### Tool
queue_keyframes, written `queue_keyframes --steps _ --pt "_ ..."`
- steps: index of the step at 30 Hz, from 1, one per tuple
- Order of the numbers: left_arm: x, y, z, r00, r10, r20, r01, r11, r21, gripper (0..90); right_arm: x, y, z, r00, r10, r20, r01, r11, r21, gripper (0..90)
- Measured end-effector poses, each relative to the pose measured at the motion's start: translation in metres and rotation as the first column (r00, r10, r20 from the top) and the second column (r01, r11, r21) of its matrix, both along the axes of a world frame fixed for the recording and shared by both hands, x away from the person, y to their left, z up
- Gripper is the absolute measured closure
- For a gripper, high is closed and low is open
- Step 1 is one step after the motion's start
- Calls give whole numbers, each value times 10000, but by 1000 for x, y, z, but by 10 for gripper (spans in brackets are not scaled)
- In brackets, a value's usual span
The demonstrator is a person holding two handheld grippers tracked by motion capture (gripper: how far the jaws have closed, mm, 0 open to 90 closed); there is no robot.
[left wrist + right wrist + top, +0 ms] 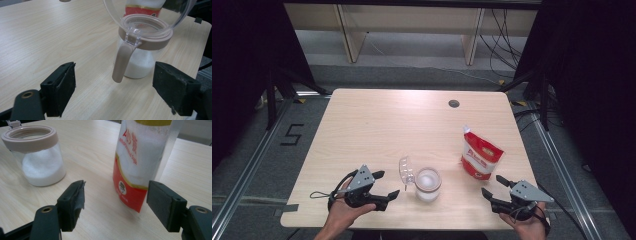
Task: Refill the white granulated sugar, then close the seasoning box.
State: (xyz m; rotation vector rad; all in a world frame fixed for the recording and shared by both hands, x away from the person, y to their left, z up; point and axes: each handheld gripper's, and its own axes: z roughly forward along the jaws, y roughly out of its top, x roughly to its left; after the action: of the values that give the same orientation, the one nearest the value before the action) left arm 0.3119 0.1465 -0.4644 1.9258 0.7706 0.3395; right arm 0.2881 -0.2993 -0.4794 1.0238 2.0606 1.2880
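Note:
A glass jar (428, 184) with a beige rim holds white sugar near the table's front edge. Its clear lid (406, 171) stands flipped open on the left side. My left gripper (389, 183) is open just left of the jar. In the left gripper view the jar's beige handle (122, 62) hangs ahead of the open left gripper (113, 87), touching neither pad. A red-and-white sugar pouch (480, 155) stands upright to the jar's right. My right gripper (492, 185) is open just short of it. In the right gripper view the pouch (140, 157) stands just beyond the open right gripper (116, 200), with the jar (37, 157) at far left.
The light wooden table (377, 130) has a round cable hole (454, 103) near its far edge. Dark curtains and floor rails flank both sides. A person's hands come in from the front edge, one on each gripper.

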Motion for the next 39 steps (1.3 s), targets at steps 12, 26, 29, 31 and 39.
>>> queue_keyframes --steps 12,26,29,31,39 --pt "4 -3 11 9998 -8 192 10 10000 -99 293 1 1 -1 10000 17 -22 -17 9998 -217 317" --pt "1 -5 20 9930 -271 1151 246 9994 231 832 5 1 -1 9997 137 226 -123 9980 -620 319" --pt "0 -8 19 9940 -363 1035 348 9993 160 876 4 3 0 9997 151 209 -138 9980 -613 320" --pt "-2 -10 19 9941 -436 994 410 9988 277 891 4 4 0 9996 141 253 -126 9981 -603 320" --pt "0 -16 18 9912 -748 1096 706 9966 416 894 3 5 0 9996 254 84 -248 9976 -647 322"
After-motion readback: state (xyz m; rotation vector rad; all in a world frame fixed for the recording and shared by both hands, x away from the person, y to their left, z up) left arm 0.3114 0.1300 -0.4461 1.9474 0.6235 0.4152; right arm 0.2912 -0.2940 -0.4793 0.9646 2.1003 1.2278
